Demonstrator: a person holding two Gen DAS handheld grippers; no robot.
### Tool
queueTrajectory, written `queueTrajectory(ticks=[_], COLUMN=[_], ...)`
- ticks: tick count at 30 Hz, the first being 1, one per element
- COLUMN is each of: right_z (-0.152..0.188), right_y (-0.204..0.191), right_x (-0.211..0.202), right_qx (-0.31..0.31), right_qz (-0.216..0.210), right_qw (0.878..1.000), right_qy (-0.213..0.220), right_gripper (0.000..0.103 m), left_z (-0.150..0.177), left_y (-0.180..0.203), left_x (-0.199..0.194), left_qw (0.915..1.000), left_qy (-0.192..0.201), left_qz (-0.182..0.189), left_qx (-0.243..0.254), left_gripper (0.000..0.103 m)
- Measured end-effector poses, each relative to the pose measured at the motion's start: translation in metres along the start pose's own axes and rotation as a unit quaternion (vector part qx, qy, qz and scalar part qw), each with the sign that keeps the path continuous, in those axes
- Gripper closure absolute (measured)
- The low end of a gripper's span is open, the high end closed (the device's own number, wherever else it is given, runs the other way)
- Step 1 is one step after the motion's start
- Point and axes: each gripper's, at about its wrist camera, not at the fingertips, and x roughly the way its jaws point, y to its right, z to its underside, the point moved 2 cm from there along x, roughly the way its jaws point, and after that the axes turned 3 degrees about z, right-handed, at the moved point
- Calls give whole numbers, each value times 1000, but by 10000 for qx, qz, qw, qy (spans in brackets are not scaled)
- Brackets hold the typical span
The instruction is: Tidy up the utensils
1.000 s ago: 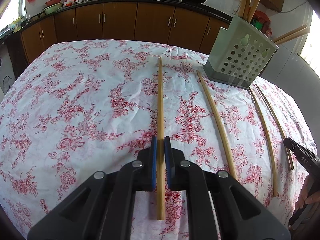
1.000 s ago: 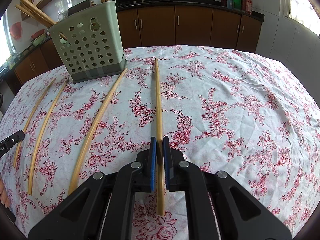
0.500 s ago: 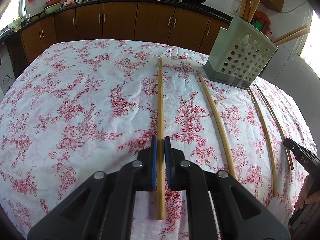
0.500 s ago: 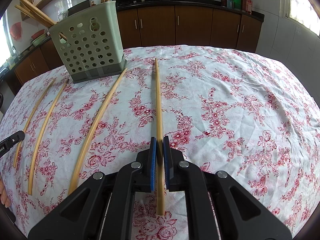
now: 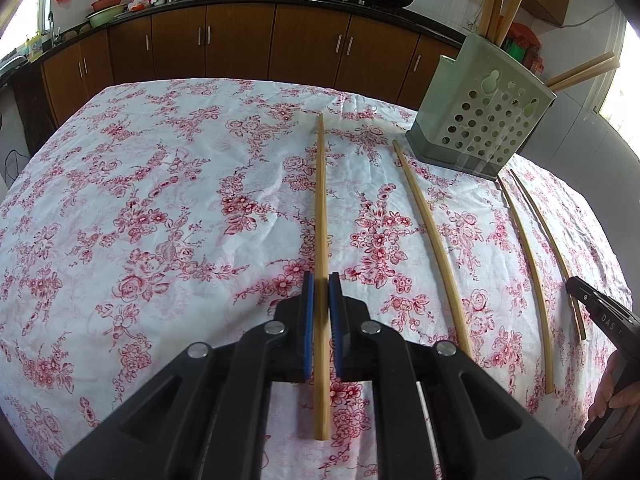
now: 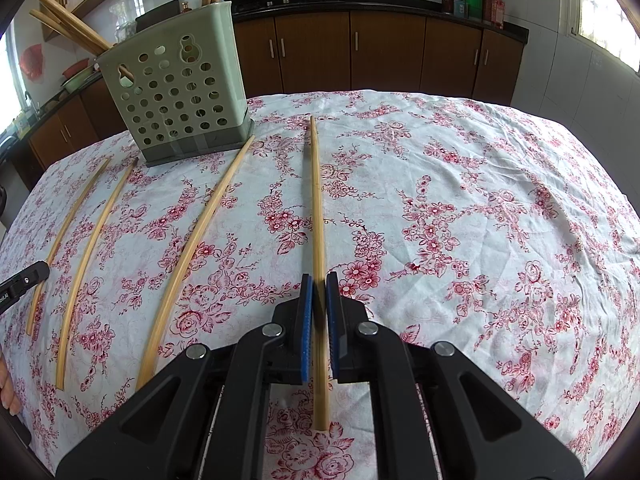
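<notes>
Left claw: the left claw (image 5: pixel 321 292) sits low in the centre of its frame, blue pads clenched on a chopstick (image 5: pixel 321 208) that runs straight up the middle of the frame.
Right claw: the right claw (image 6: pixel 319 292) sits at bottom centre of its frame, likewise gripping another chopstick (image 6: pixel 317 208) between its blue pads; its black tip also shows at the right edge of the left view.
Loose chopsticks: three more lie flat on the cloth; in the left view they fan out right of centre, the nearest one (image 5: pixel 434 236) beside the held stick.
Holder: a pale green perforated utensil holder (image 5: pixel 480 120) stands upright at upper right of the left view, upper left of the right view, with several chopsticks poking out of its top.
Bench: covered by a white cloth with red flowers (image 6: pixel 480 220).
Background: brown cabinets (image 6: pixel 380 48) along the top of both frames.
</notes>
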Motion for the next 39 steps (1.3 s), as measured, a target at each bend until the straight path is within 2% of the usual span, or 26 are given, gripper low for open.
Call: queueTrajectory(ticks=[35,39], right_z=[0,4], right_y=[0,1], right_x=[0,-4], right_qx=[9,-18], right_qz=[-9,-64], right_qw=[10000,10000], right_qy=[6,-1], right_gripper=[95,95], left_z=[0,4], left_y=[-1,7], left_x=[0,-4], left_qw=[10000,9991], left_qy=[-4,-68], left_qz=[1,-176], left_qx=[13,384], left_gripper=[92,93])
